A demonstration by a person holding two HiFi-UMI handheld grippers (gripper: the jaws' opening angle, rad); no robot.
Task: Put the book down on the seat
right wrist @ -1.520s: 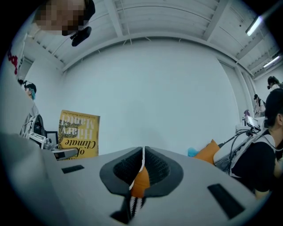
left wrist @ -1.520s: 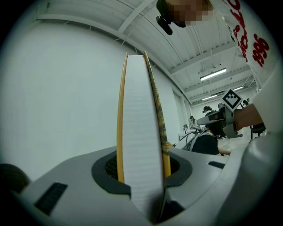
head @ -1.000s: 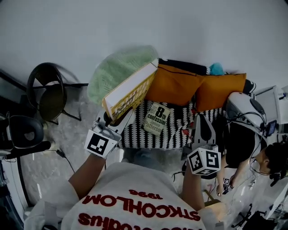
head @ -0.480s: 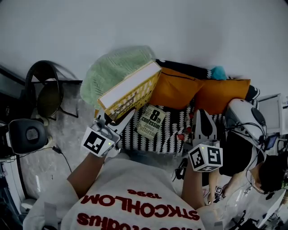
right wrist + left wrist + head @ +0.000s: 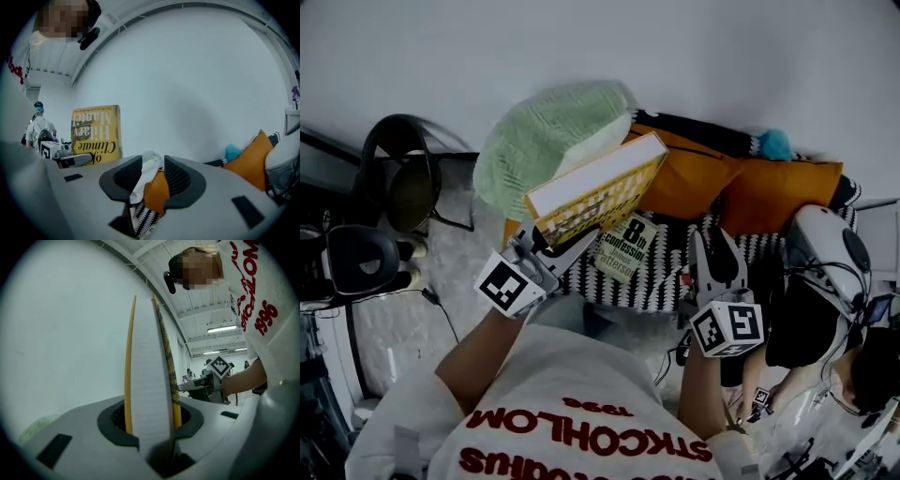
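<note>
In the middle of the head view the left gripper (image 5: 544,246) is clamped partway closed on the lower edge of the yellow book (image 5: 598,187). It holds the book tilted in the air above the left end of the black-and-white patterned seat (image 5: 667,281). At lower right the right gripper (image 5: 715,255) is opening its jaws with nothing between them. A second book (image 5: 624,247) lies flat on the seat.

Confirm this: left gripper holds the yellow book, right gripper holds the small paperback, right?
The left gripper holds the yellow book, but the right gripper, jaws opening, holds nothing; the head view shows the small paperback lying on the striped seat.
</note>
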